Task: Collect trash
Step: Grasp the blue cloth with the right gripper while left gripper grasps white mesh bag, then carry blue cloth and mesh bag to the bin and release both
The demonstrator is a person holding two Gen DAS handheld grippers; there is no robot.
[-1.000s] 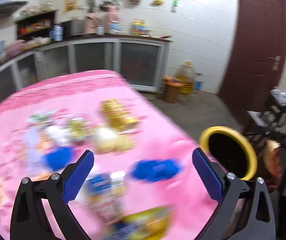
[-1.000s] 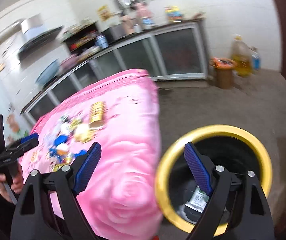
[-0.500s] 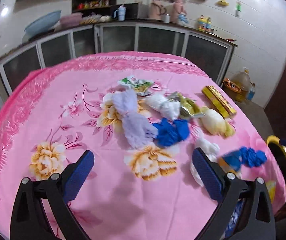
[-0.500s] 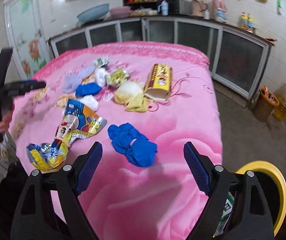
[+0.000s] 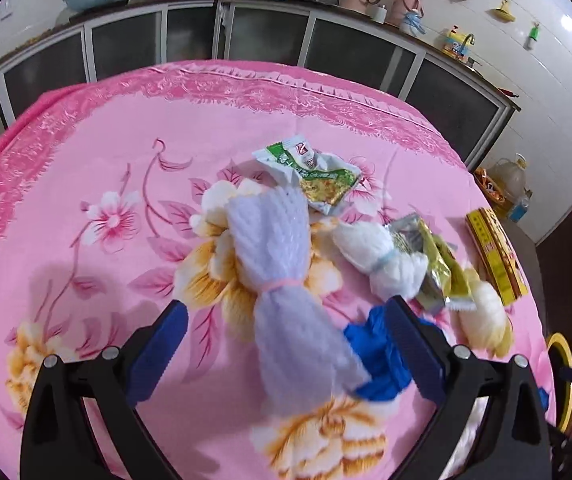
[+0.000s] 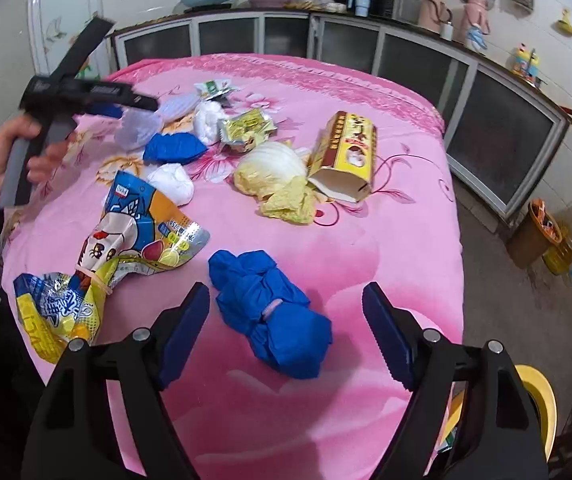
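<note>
Trash lies scattered on a pink flowered tablecloth (image 5: 86,168). My left gripper (image 5: 284,312) hangs open just above a pale lilac foam-net bundle (image 5: 282,280) tied with a pink band. A blue bundle (image 5: 382,360) lies by its right finger. In the right wrist view my right gripper (image 6: 286,292) straddles another blue tied bundle (image 6: 274,316). Its jaws are closing, and the pads stand clear of the bundle on both sides. A yellow-rimmed bin (image 6: 542,400) sits on the floor at the lower right, partly hidden behind the right finger.
Also on the cloth are a crumpled snack bag (image 6: 134,232), a yellow carton (image 6: 350,152), a pale yellow foam wad (image 6: 274,168), white bundles (image 5: 370,248), a green sachet (image 5: 310,172) and a gold wrapper (image 5: 438,268). Cabinets (image 6: 498,140) run along the walls.
Both views swung from the bin by the table's edge onto the table. Each gripper came down closer to its bundle. The right jaws narrowed a little.
</note>
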